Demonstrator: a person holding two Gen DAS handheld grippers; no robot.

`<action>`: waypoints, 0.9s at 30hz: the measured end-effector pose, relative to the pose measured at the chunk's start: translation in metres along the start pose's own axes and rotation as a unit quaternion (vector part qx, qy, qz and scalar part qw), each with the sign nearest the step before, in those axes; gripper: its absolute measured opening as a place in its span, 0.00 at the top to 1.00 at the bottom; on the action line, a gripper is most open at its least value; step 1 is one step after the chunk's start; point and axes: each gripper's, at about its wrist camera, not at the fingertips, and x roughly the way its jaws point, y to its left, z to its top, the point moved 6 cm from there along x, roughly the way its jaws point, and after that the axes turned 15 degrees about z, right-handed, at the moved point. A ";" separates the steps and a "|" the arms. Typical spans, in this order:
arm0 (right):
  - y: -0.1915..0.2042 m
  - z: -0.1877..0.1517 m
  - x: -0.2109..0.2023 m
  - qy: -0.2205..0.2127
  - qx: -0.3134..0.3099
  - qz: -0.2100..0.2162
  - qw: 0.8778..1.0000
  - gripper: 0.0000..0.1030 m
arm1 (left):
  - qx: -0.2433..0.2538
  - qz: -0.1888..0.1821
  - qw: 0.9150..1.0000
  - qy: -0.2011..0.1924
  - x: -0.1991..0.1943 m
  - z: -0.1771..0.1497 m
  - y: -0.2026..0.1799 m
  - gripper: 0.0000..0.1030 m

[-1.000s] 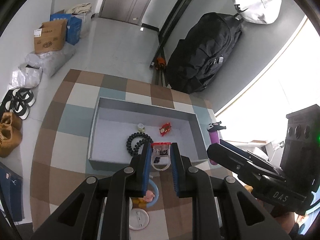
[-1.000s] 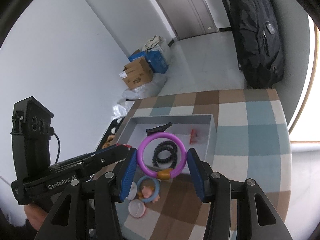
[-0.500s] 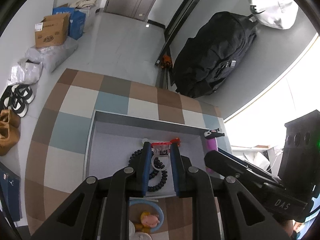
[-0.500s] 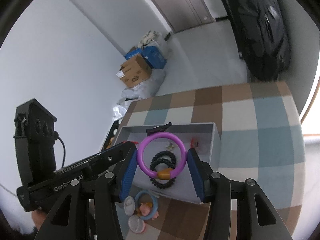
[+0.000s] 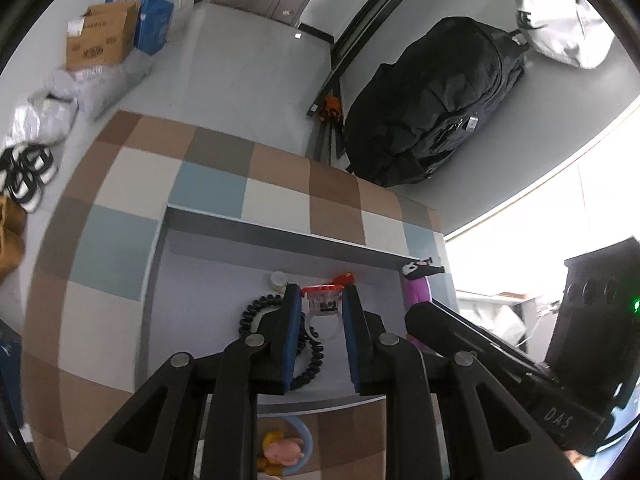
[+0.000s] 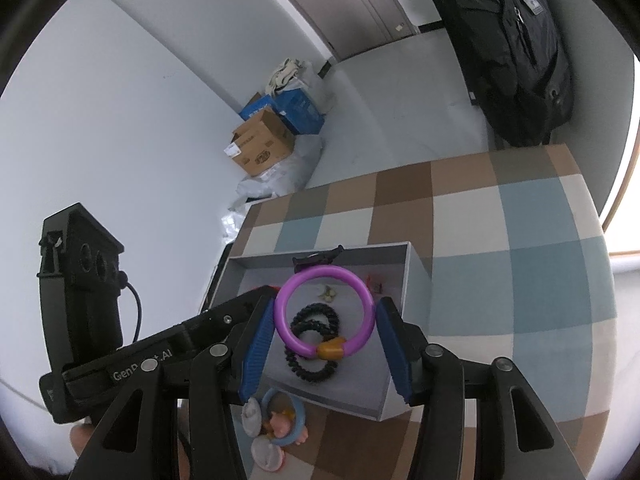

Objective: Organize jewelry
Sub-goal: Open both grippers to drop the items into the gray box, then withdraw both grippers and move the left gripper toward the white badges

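My left gripper [image 5: 320, 300] is shut on a clear ring with a red top [image 5: 323, 307], held over the grey tray [image 5: 280, 236]. My right gripper [image 6: 326, 316] is shut on a purple bangle with an orange bead [image 6: 325, 312], held above the same tray [image 6: 400, 372]; in the left wrist view the bangle [image 5: 416, 292] shows edge-on at the tray's right. Inside the tray lie a black coil hair tie [image 6: 314, 344], a red clip [image 5: 342, 279] and a small pale charm [image 6: 329, 291].
A blue bangle with a pink doll [image 6: 286, 420] and round white discs [image 6: 266, 454] lie on the checkered cloth [image 6: 520, 280] in front of the tray. A black backpack [image 5: 436, 104], cardboard boxes [image 5: 104, 36] and shoes [image 5: 28, 172] sit on the floor beyond.
Both grippers have moved forward over the tray with their items still held. The tray now fills more of both views.
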 end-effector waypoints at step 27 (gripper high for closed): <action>0.019 0.002 -0.040 -0.065 -0.049 -0.033 0.996 0.00 | 0.009 0.067 0.994 -0.083 -0.041 -0.008 0.011 0.37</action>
